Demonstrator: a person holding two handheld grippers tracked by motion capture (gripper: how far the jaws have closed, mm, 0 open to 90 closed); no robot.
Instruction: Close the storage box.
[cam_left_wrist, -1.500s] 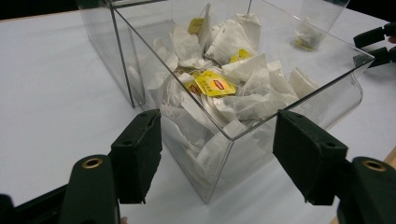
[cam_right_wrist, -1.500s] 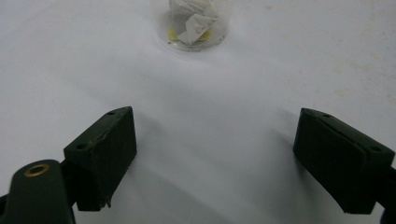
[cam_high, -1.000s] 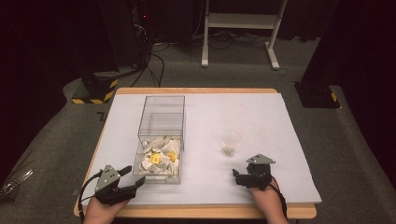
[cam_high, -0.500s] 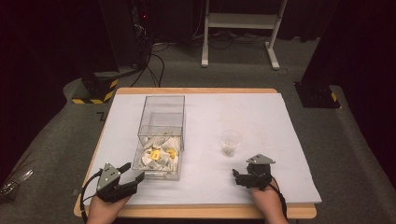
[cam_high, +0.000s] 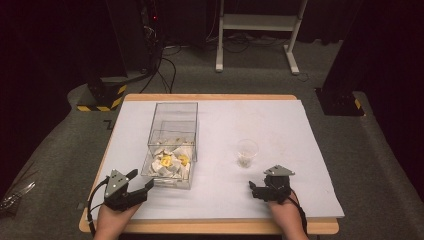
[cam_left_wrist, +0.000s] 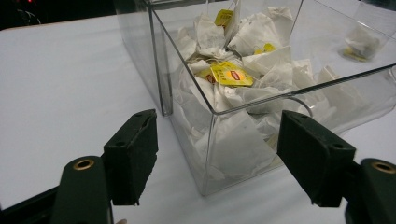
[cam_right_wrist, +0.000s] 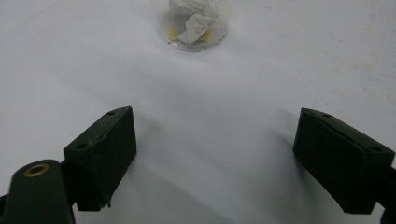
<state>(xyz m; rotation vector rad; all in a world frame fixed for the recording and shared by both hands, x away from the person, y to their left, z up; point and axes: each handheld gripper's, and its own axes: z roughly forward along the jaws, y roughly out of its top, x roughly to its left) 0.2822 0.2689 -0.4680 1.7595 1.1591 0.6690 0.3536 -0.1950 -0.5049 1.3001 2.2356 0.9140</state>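
Note:
A clear plastic box (cam_high: 173, 114) stands left of centre on the white table and holds several white tea bags (cam_high: 170, 162) with yellow tags. My left gripper (cam_high: 141, 179) rests at the front left, pointing at the box's near corner (cam_left_wrist: 212, 140). Its jaws have just been opening, it is open, and nothing is held between them. Right of centre is a small clear cup (cam_high: 247, 152) with a tea bag (cam_right_wrist: 189, 18) inside. A short way in front of the cup my right gripper (cam_high: 267, 181) rests on the table, open with bare table between its jaws.
The white sheet (cam_high: 280, 125) covers the wooden table top, whose front edge (cam_high: 210, 227) runs close to both hands. Beyond the table are a black stand with yellow stripes (cam_high: 102, 95), cables and a white frame (cam_high: 257, 30) on the grey floor.
The left gripper's jaws stand a little wider apart than before, and that hand has barely shifted. The right gripper has not moved.

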